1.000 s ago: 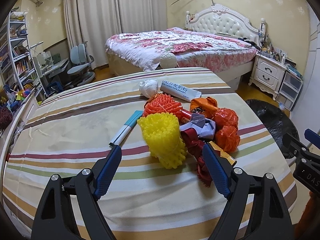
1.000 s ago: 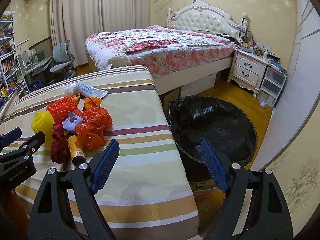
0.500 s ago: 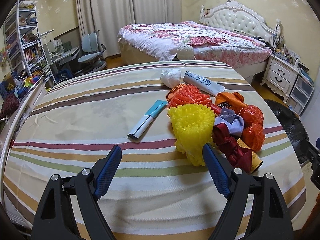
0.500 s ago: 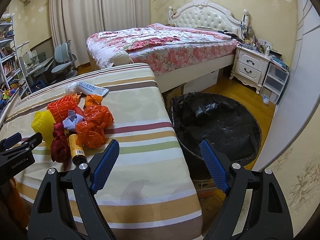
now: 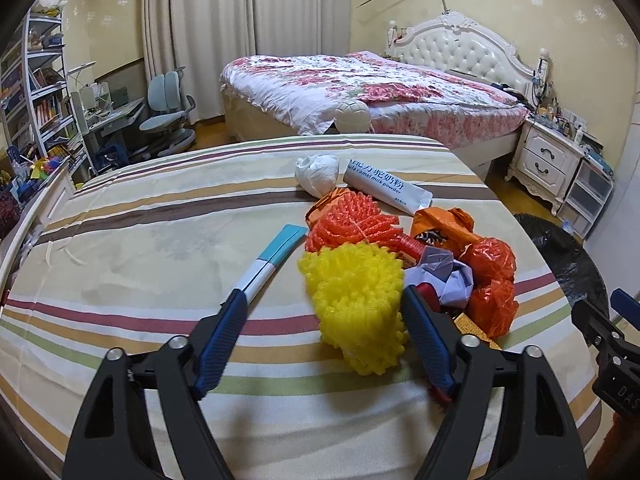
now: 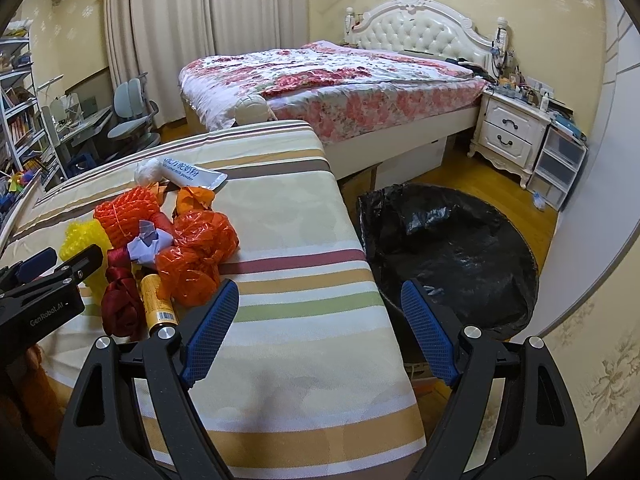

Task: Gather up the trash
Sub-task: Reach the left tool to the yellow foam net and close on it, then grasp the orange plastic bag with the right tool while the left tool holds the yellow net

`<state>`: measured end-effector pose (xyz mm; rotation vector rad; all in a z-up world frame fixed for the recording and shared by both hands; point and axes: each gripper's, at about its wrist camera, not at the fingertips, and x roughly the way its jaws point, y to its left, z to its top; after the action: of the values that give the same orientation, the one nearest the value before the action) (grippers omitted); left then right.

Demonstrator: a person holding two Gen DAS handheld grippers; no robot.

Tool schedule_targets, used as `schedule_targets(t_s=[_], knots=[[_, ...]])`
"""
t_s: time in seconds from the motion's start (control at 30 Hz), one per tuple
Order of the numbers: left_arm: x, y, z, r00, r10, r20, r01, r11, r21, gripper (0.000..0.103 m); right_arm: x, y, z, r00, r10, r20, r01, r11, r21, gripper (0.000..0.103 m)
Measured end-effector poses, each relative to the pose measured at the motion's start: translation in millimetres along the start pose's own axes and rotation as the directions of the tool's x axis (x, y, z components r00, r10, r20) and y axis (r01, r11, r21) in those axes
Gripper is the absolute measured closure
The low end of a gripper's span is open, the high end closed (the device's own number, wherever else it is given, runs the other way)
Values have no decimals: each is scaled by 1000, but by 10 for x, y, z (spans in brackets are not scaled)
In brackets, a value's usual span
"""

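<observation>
Over the striped tablecloth [image 5: 140, 248], my left gripper [image 5: 324, 308] spread wide around the yellow foam net [image 5: 356, 296], holding nothing, beside the table my right gripper [image 6: 320, 300] wide open, empty, black-lined trash bin [image 6: 460, 248] ahead.

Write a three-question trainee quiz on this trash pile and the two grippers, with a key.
1. True or false: the left gripper has its jaws shut on the yellow foam net.
2. Which item lies farthest from the left gripper? A) white crumpled paper B) blue-and-white marker C) yellow foam net
3. Fill in: the black-lined trash bin stands on the floor off the table's ____ edge, seen from the right gripper.

Key: 1 false, the jaws are open with the net between them. 2 A. 3 right.
</observation>
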<state>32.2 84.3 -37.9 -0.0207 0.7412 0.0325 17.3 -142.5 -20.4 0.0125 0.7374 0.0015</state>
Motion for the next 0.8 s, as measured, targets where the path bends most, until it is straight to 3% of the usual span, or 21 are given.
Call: schedule_targets(t_s=[0.13,0.4,0.8], knots=[[44,-9,-2,997,-78,-21,78,997,-5,59,31,21,18,1000,6,-4,-6,1000,-6,21],[-110,-16,-19,997,-73,-8,73,997,9,62,0,130,41,1000,18,4,-18,999,-27,21],[-272,405,-82,1000,30,1,-30,1000,-10,62,-7,520,150,998,63,18,-61,993,-106,21]])
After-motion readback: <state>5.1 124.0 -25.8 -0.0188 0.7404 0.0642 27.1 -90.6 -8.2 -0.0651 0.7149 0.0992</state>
